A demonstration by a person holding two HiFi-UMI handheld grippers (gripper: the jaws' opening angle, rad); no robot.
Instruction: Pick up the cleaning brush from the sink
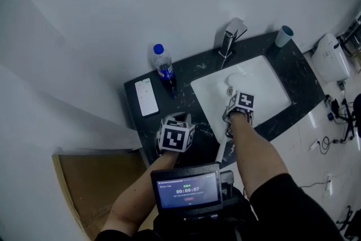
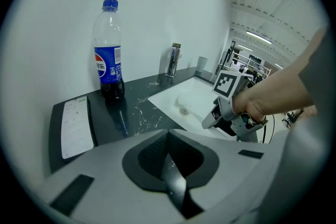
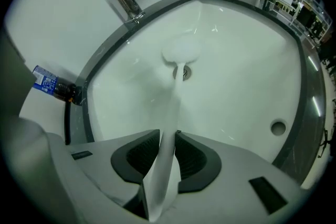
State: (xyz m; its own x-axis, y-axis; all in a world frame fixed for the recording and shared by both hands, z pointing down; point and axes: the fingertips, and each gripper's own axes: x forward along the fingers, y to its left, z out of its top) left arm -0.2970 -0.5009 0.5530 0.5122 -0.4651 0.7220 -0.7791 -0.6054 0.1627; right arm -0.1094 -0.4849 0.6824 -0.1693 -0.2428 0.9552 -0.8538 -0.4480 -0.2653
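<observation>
The white cleaning brush (image 3: 176,102) lies in the white sink (image 3: 247,60), its rounded head (image 3: 181,52) by the drain and its long handle running back toward me. My right gripper (image 3: 168,152) is shut on that handle, both dark pads pressing its sides. In the head view the right gripper (image 1: 228,123) points steeply down into the sink (image 1: 271,73). My left gripper (image 1: 179,119) hovers over the dark counter left of the basin. Its jaws (image 2: 170,165) are shut and hold nothing. From the left gripper view, the right gripper (image 2: 228,113) shows low over the basin.
A blue-capped cola bottle (image 1: 163,68) and a white phone-like slab (image 1: 146,97) sit on the dark counter to the left. A chrome faucet (image 1: 231,36) stands behind the basin, a grey cup (image 1: 284,35) at the back right. A toilet (image 1: 333,56) is to the right.
</observation>
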